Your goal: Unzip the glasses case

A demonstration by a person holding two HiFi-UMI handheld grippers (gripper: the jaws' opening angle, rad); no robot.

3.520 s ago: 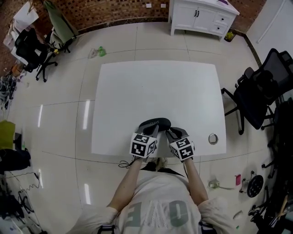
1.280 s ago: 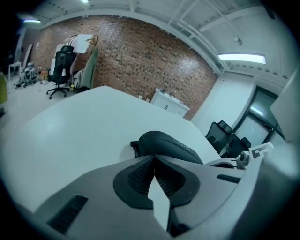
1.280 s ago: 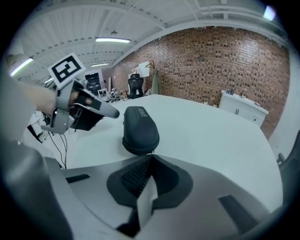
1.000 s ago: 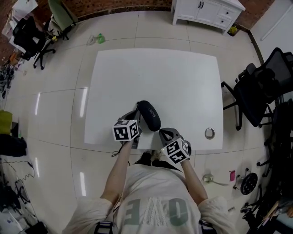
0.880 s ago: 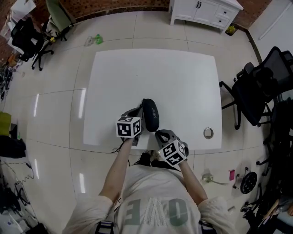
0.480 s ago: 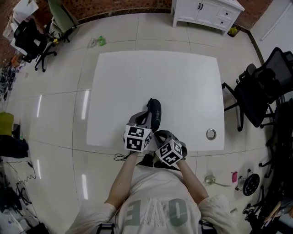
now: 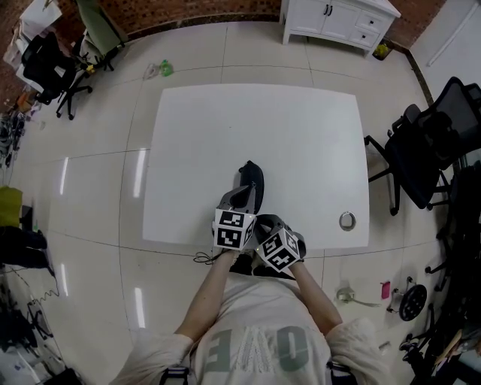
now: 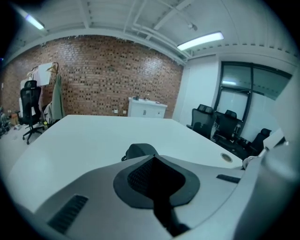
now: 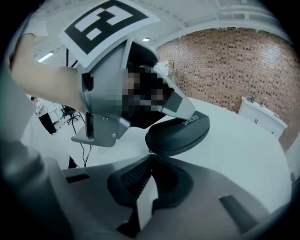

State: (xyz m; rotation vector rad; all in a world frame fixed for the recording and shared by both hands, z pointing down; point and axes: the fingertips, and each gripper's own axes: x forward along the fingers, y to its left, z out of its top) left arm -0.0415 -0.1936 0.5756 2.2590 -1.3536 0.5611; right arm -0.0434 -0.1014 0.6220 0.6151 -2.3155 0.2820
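A black oval glasses case (image 7: 253, 180) lies lengthwise on the white table (image 7: 225, 128), near its front edge. My left gripper (image 7: 242, 197) is shut and rests on the near top of the case, whose rounded end (image 8: 139, 150) shows just past the jaw tips (image 8: 151, 160). In the right gripper view the left gripper's grey body sits on the case (image 9: 183, 133). My right gripper (image 9: 150, 158) is shut, its tips at the small zip pull (image 9: 149, 151) on the case's near end. In the head view it (image 7: 263, 222) sits just right of the left one.
A small metal ring (image 7: 346, 220) lies near the table's front right corner. Black office chairs (image 7: 428, 150) stand to the right, a white cabinet (image 7: 338, 19) behind the table. A cable hangs off the table's front edge (image 7: 203, 258).
The left gripper has turned the case from lying crosswise to lengthwise and moved right over its near end. The right gripper has closed in on the case's near end.
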